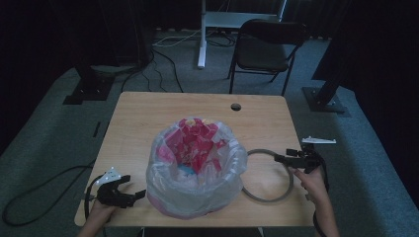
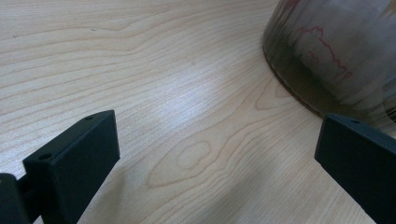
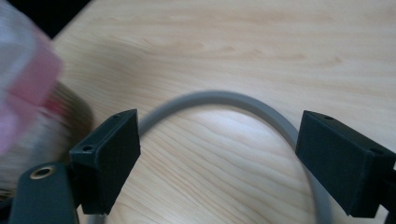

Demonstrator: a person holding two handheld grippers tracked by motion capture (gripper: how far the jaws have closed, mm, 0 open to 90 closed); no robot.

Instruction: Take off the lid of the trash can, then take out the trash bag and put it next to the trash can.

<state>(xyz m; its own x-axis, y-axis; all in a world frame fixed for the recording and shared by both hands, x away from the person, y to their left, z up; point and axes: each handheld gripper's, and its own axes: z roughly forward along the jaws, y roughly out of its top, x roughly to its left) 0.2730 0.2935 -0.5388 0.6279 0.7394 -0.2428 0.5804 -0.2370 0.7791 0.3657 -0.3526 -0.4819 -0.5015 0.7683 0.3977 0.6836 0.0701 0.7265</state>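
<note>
A round bin (image 1: 196, 168) lined with a clear plastic bag stands at the middle front of the wooden table (image 1: 148, 123), with pink and red wrappers inside. A grey ring (image 1: 269, 200) lies flat on the table just right of the bin. My right gripper (image 1: 284, 155) hovers over the ring's far right part, open. In the right gripper view its jaws (image 3: 219, 119) straddle the ring's arc (image 3: 219, 97) without touching it, with the bag (image 3: 23, 84) at the left. My left gripper (image 1: 133, 186) rests at the front left, open, beside the bin (image 2: 336, 51), with bare wood between its jaws (image 2: 217, 130).
A cable hole (image 1: 235, 106) sits near the table's far edge. Beyond the table stand a black folding chair (image 1: 267, 47) and a white desk leg (image 1: 201, 44). Cables trail over the grey carpet at the left (image 1: 39, 192).
</note>
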